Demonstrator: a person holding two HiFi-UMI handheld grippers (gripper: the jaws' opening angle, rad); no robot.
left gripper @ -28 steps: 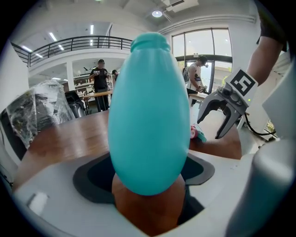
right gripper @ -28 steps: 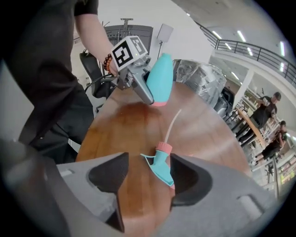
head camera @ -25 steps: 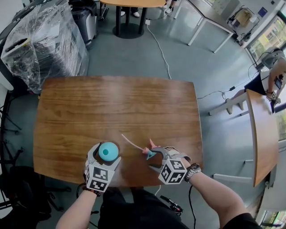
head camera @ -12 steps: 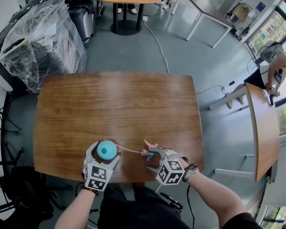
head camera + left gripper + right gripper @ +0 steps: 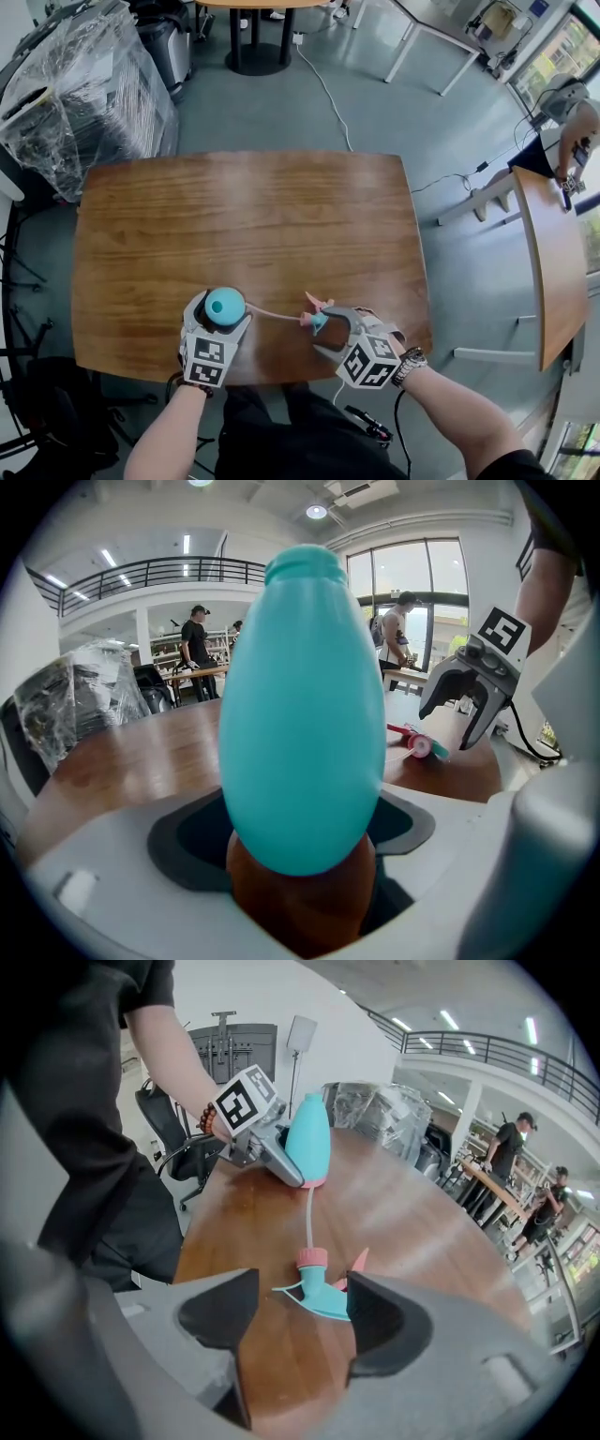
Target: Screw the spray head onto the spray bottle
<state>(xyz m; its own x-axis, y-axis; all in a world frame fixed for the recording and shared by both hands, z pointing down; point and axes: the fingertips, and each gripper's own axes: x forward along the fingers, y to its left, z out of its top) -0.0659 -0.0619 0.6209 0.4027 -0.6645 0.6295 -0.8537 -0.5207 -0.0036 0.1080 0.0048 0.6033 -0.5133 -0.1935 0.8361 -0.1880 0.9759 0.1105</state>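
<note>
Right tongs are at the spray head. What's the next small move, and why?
Probably close the right tongs on the spray head: it lies on the table between them, ungripped, while the left tongs hold the bottle upright.

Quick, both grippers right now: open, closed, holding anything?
Left gripper: jaws closed on the upright spray bottle.
Right gripper: jaws open, holding nothing; the spray head lies on the table just ahead of them.
</note>
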